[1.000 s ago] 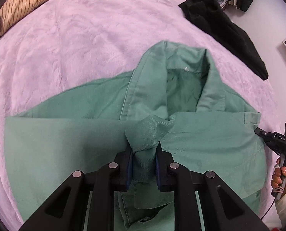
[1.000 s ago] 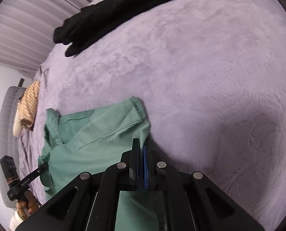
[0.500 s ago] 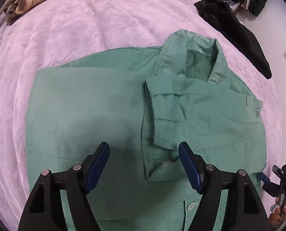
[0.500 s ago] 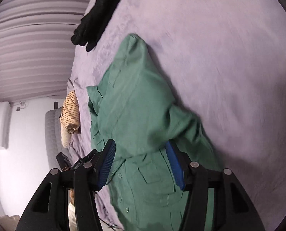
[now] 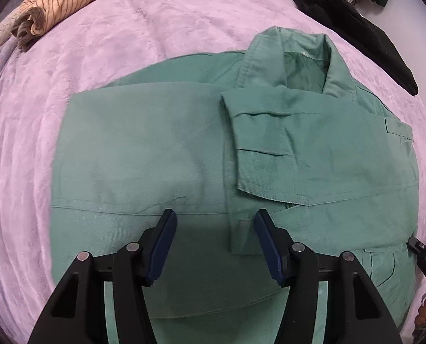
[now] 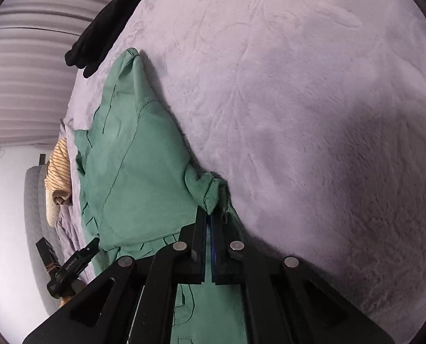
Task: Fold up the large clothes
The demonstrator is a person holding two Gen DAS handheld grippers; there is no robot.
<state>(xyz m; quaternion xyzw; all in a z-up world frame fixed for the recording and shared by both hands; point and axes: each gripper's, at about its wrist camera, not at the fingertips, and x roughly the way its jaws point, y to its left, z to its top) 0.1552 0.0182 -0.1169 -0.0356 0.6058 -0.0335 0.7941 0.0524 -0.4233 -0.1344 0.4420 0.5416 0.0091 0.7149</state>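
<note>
1. Striped garment (image 5: 61, 5) is lying rolled at the far left of the purple blanket (image 5: 170, 23), well apart from the work
2. Green shirt (image 5: 144, 149) is lying flat mid-blanket, collar (image 5: 304, 57) pointing away, both sleeves folded in, cuff (image 5: 259, 134) crossing the chest
3. Left gripper (image 5: 216, 246) is hovering released over the shirt's lower front, jaws spread wide, holding nothing
4. Right gripper (image 6: 208, 220) is clenching a bunched fold of the shirt's right edge (image 6: 210, 192), jaws nearly together
5. Black garment (image 5: 362, 31) is lying far right, untouched
6. Step seems to be the side fold; next is probably the left gripper pinching the hem, then both lifting toward the collar
</note>
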